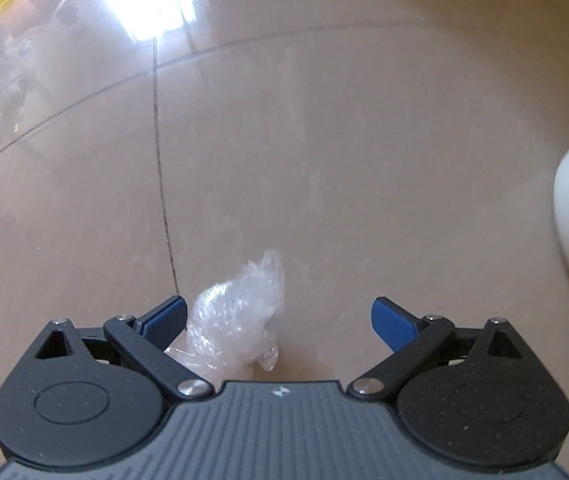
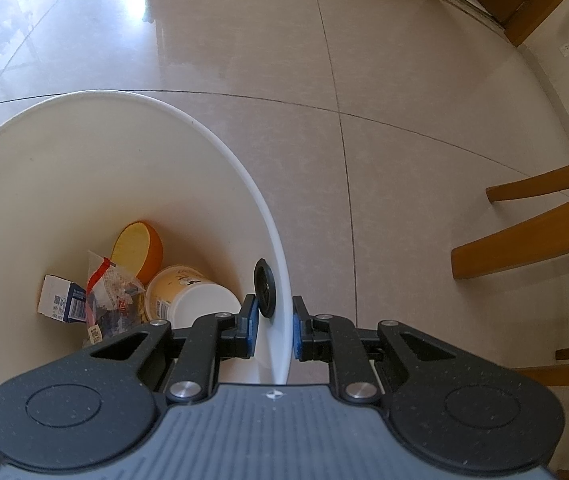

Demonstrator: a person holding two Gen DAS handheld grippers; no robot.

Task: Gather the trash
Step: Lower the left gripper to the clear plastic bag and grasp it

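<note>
We count 1 crumpled clear plastic wrap [image 1: 240, 320] on the floor. 1 white bin [image 2: 220, 152], holding 5 items: 1 orange half [image 2: 138, 248], 1 paper cup [image 2: 188, 300], 1 small carton [image 2: 62, 298], 1 snack bag [image 2: 110, 296], 1 black ring [image 2: 264, 286].

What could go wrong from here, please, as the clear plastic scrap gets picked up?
The left hand-held gripper is open, and the crumpled plastic wrap sits against its left finger rather than centred, so closing may nudge the wrap aside or catch only a corner. The right hand-held gripper pinches the white bin only by its thin rim, so the bin could slip or tip.
</note>
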